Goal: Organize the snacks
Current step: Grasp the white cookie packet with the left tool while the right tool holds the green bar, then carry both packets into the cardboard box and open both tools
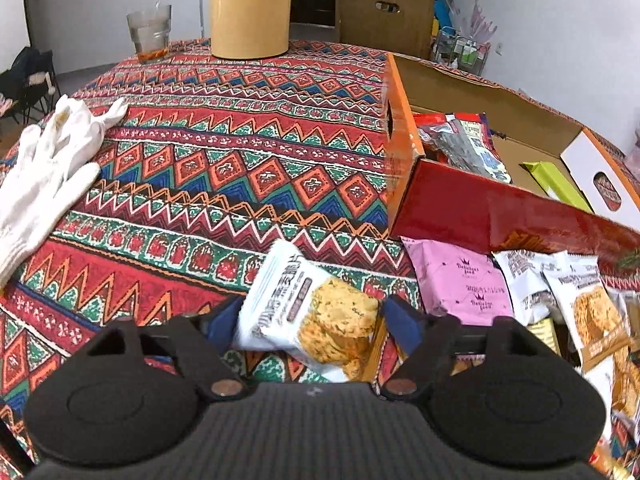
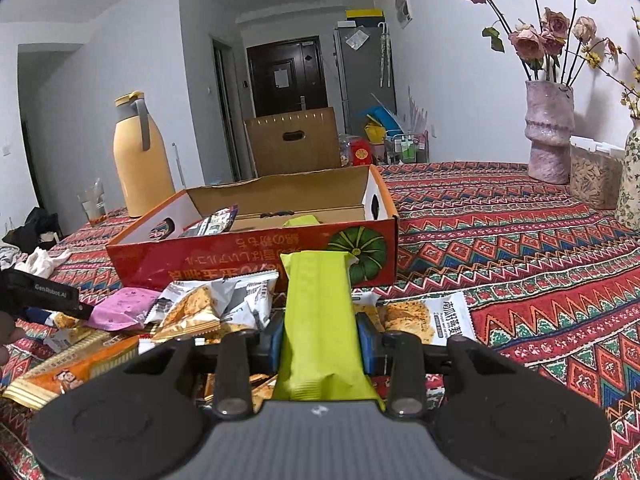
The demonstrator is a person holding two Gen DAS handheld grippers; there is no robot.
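Note:
In the left wrist view my left gripper [image 1: 312,320] has its blue pads against both sides of a white cracker packet [image 1: 308,312], which tilts up off the patterned tablecloth [image 1: 240,168]. To its right lie a pink packet [image 1: 464,284] and several more snack packets [image 1: 592,304]. Behind them is the red-and-orange cardboard box [image 1: 400,132], which holds a few packets. In the right wrist view my right gripper [image 2: 320,340] is shut on a long lime-green bar [image 2: 316,300], raised over the snack pile [image 2: 208,304] just in front of the box [image 2: 248,256].
White cloth gloves [image 1: 52,160] lie at the table's left edge. A yellow thermos jug [image 1: 250,8] and a glass [image 1: 150,32] stand at the far side. Two vases with flowers [image 2: 550,132] and a clear container [image 2: 596,176] occupy the far right. A cardboard panel [image 2: 294,140] stands behind the table.

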